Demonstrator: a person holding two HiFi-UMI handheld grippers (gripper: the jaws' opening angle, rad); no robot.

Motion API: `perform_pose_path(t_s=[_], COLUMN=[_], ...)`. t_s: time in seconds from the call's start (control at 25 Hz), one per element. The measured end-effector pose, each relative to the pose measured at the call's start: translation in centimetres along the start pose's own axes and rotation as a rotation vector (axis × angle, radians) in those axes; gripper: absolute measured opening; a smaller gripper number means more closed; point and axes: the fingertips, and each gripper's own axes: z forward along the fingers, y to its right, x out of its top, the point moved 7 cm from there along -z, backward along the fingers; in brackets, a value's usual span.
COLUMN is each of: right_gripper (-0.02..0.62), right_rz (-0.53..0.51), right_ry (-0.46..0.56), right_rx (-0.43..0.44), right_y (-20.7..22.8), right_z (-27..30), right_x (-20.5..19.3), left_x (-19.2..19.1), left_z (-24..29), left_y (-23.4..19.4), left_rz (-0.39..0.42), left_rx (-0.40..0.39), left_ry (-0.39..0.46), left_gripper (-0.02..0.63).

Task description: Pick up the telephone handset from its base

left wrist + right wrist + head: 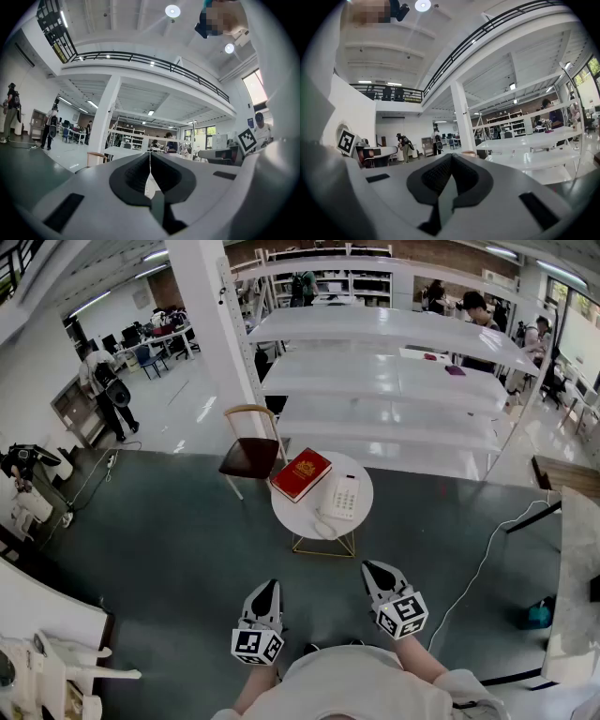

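Observation:
In the head view a white telephone (343,495) stands on a small round white table (292,512), with its handset (325,524) lying on the base's left side. A red book (301,474) lies beside the phone on the left. Both grippers hang level over the dark floor, short of the table and apart from it. My left gripper (267,586) is shut and holds nothing; its own view shows the jaws (150,155) pressed together. My right gripper (376,569) is shut and empty too, its dark pads meeting (451,157).
A wooden chair with a dark seat (251,452) stands just left of the table. Long white shelves (394,381) run behind it. A white cable (487,554) trails over the floor at the right, beside a grey worktop (577,587). People move about in the background.

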Motion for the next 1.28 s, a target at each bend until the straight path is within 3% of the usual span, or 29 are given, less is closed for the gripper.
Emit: perform_pose_path(t_s=[0.8, 1.28], right_gripper=[0.008, 0.009], right_rz=[0.003, 0.009], right_ry=[0.022, 0.028], right_rx=[-0.045, -0.093], right_y=[-1.3, -4.8], right_z=[0.3, 2.0], right_x=[-0.5, -1.2], left_x=[-0.8, -0.7], left_z=[-0.7, -2.3], left_y=[-2.1, -5.9], left_rz=[-0.022, 0.009], left_rx=[-0.014, -0.052], left_ry=[-0.017, -0.026], left_gripper=[0.021, 0.021])
